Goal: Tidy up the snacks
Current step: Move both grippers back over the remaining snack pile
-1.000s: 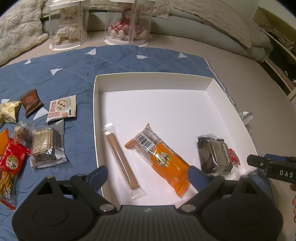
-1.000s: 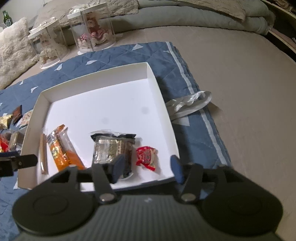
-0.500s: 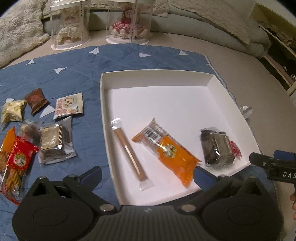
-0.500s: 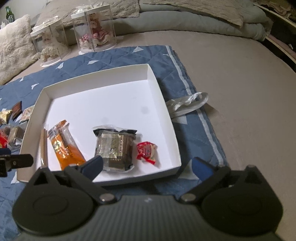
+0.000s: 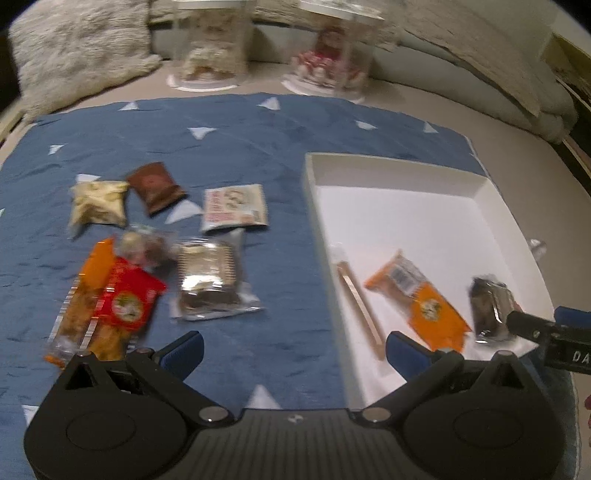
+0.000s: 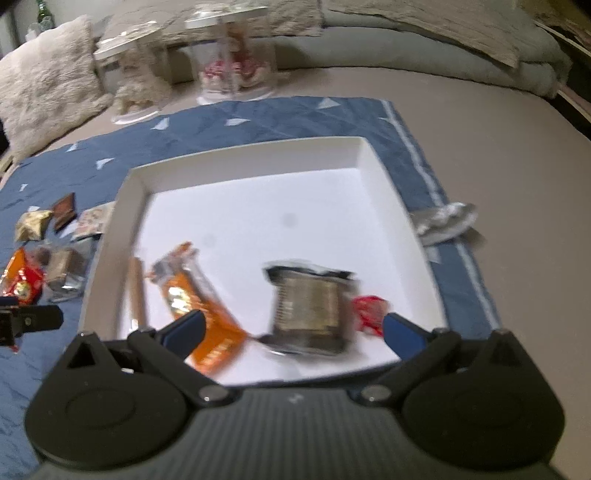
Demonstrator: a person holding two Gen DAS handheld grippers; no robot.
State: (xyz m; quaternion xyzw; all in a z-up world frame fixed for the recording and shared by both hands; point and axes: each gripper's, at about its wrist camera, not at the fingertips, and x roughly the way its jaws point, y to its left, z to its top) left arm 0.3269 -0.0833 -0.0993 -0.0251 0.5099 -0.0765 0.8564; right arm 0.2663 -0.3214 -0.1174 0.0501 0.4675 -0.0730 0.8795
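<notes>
A white box (image 5: 491, 192) (image 6: 255, 155) lies on a blue quilt (image 5: 236, 133). Inside it are a thin brown stick (image 5: 360, 299), an orange packet (image 5: 421, 299) (image 6: 199, 299), a dark foil cake pack (image 5: 489, 308) (image 6: 306, 306) and a small red candy (image 6: 369, 312). Left of the box lie several loose snacks: a foil cake pack (image 5: 208, 280), a red packet (image 5: 125, 299), a white cookie pack (image 5: 234, 208), a brown pack (image 5: 155, 186) and a gold pack (image 5: 98, 203). My left gripper (image 5: 293, 350) hangs open over the quilt beside the box. My right gripper (image 6: 291, 332) is open above the box's near edge, nothing between the fingers.
Two clear display cases with dolls (image 5: 210, 40) (image 5: 332, 48) stand beyond the quilt. A shaggy cushion (image 5: 81, 51) is at far left, folded bedding (image 6: 443, 33) along the back. A crumpled silver wrapper (image 6: 443, 221) lies right of the box.
The right gripper's jaws opened wide off the foil cake pack, which stays in the box. Both grippers drew back; the left one swung left toward the loose snacks.
</notes>
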